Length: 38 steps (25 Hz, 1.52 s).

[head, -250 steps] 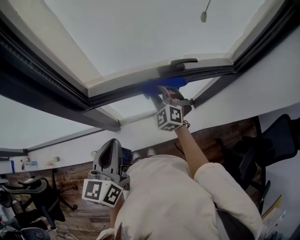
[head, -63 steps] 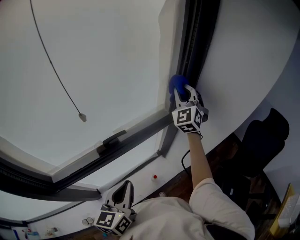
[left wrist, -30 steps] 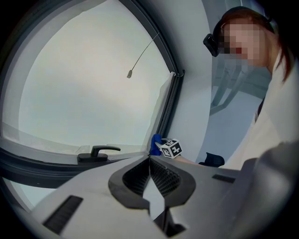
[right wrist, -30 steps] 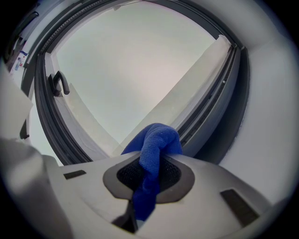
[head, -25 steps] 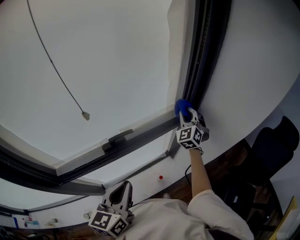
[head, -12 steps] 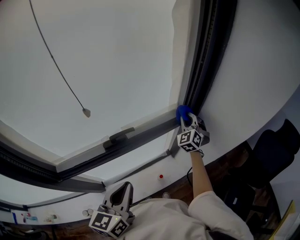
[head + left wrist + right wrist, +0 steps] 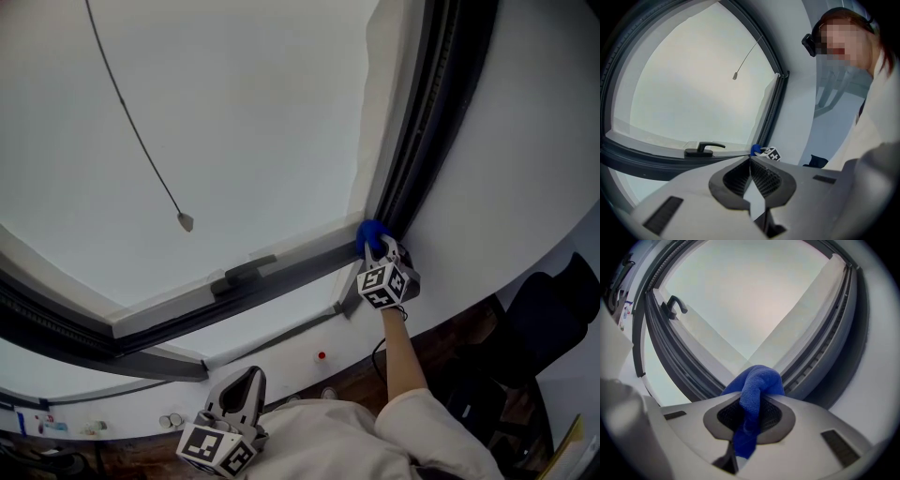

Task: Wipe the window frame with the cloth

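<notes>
Blue cloth [image 7: 757, 380] clamped in R gripper [image 7: 379, 251], arm stretched up to window frame [image 7: 422, 141] corner; L gripper [image 7: 750, 161] closed, empty, low.

Blue cloth [image 7: 757, 385]: fabric, fine looped nap, matt. Dark grey window frame [image 7: 427, 141]: matt, ribbed channels; inner sash pale, smooth. Milky pane [image 7: 234, 112]: smooth, no glare. Shells of right gripper [image 7: 749, 405] and left gripper [image 7: 750, 164]: grey matt plastic; fingers [image 7: 764, 176] faced with dark gridded pads. Brown floor [image 7: 450, 347], lower right of head view: wood grain.
</notes>
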### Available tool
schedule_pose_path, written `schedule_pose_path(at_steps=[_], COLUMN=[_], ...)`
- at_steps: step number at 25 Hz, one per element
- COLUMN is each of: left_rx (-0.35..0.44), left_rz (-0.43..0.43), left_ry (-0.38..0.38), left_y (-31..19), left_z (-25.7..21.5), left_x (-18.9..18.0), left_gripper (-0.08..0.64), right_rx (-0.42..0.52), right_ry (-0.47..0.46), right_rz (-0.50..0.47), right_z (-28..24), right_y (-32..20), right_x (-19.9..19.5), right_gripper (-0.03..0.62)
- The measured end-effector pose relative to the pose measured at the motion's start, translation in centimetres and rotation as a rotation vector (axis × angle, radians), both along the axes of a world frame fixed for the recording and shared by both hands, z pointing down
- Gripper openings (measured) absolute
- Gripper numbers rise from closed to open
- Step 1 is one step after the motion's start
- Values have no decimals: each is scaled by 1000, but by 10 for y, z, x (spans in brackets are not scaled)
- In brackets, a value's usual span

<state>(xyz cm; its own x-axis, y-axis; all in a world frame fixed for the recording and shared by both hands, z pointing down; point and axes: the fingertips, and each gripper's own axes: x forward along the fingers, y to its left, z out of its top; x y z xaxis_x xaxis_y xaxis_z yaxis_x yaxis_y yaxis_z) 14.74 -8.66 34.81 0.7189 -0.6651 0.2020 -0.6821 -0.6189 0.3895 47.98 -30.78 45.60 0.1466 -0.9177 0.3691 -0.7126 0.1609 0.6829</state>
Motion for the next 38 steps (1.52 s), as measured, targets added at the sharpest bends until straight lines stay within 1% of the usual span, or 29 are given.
schedule_pose_path(at_steps=[1, 3, 5, 7, 9, 11, 15, 19, 22, 25, 26, 31, 34, 38], left_rx=[-1, 1, 3, 2, 1, -3, -13, -20, -23, -23, -24, -26, -27, -24], left_rz=[1, 6, 10, 7, -7, -22, -41, -50, -45, -45, -45, -37, -26, -1], left_ry=[-1, 0, 1, 2, 3, 3, 6, 8, 12, 16, 17, 32, 46, 59], left_y=[0, 0, -1, -1, -2, -2, -3, -4, -4, -5, -5, -6, -5, -4], left_z=[0, 0, -1, -1, 0, 0, 3, 6, 7, 7, 7, 9, 10, 10], left_x=[0, 2, 4, 3, 0, -4, -10, -14, -14, -16, -17, -26, -31, -38], left_gripper=[11, 11, 11, 11, 11, 11, 11, 11, 11, 11, 11, 11, 11, 11], right_rx=[14, 28, 3, -45, -89, -108, -84, -81, -64, -57, -58, -78, -89, -79], right_ry=[25, 127, 221, 275, 284, 247, 116, 24, -98, -220, -238, -269, -271, -285], right_rz=[-18, -70, -107, -119, -126, -126, -76, -38, -23, -28, -25, -2, -11, -9], right_z=[-7, -19, -19, -10, 2, 13, 16, 16, 16, 16, 15, 18, 19, 18], right_y=[-1, -7, -18, -28, -36, -41, -45, -45, -44, -43, -43, -40, -38, -36], right_x=[-4, -15, -24, -28, -31, -35, -36, -39, -48, -61, -65, -83, -99, -118], right_gripper=[57, 58, 57, 57, 58, 58, 57, 57, 55, 54, 54, 54, 54, 54])
